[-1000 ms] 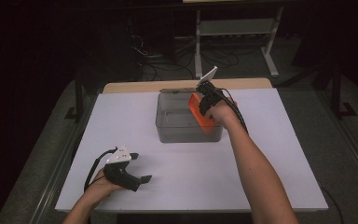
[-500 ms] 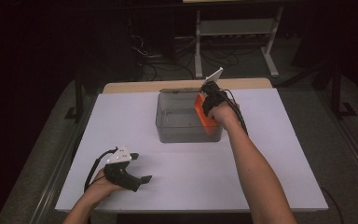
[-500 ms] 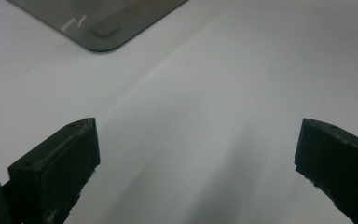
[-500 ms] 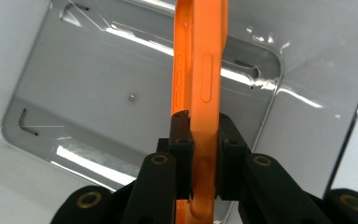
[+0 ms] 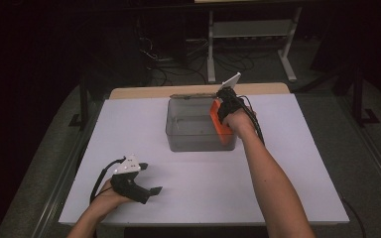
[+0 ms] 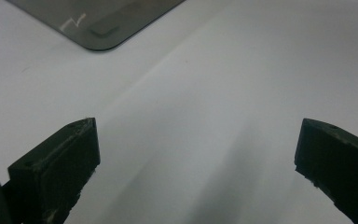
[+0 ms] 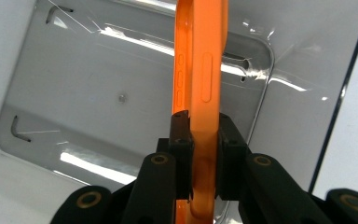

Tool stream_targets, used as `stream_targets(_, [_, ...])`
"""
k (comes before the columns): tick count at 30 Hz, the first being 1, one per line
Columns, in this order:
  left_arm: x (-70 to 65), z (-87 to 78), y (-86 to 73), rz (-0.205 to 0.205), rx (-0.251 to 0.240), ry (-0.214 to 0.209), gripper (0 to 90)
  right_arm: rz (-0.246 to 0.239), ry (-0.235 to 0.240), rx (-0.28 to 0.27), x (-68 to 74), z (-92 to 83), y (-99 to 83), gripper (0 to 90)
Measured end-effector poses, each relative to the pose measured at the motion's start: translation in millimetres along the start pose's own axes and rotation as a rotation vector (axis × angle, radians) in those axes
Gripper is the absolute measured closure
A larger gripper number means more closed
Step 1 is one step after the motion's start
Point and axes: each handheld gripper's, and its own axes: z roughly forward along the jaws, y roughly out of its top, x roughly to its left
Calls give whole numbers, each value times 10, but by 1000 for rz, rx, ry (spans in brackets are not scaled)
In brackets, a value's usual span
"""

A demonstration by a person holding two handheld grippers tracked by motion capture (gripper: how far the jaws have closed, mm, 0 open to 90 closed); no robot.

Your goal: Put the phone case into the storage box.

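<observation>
Little has shifted since the earlier frames: we see the right gripper [image 5: 217, 115] nudged slightly at the far right corner of the bin, the left gripper [image 5: 146, 184] parked where it was.

On the broad, matte white desk [image 5: 287, 163], we find the clear plastic bin [image 5: 188, 130], a rounded-corner rectangular tub with glossy, reflective walls, standing at the far centre. Our right forearm stretches forward across the desk from the bottom edge, wrist bent so the gripper tips down over the bin's right end. Its black fingers [image 7: 182, 140] are clenched on an orange phone case [image 7: 204, 84], a smooth, slim slab with moulded side buttons, held on edge and hanging into the bin above its floor; whether it touches the floor we cannot tell.

At near left, our left hand [image 5: 110, 194] rests low on the desk, gripper lying level and pointing right. Its blocky black fingers [image 6: 60, 161] stand wide apart, released, with bare desk between them and a corner of the bin ahead.
</observation>
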Motion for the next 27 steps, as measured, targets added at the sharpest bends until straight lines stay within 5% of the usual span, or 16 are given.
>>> stream_targets(27, [-2, 0, 0, -1, 2, -1, 0, 20, -32, 30, 33, 81, -15, 780])
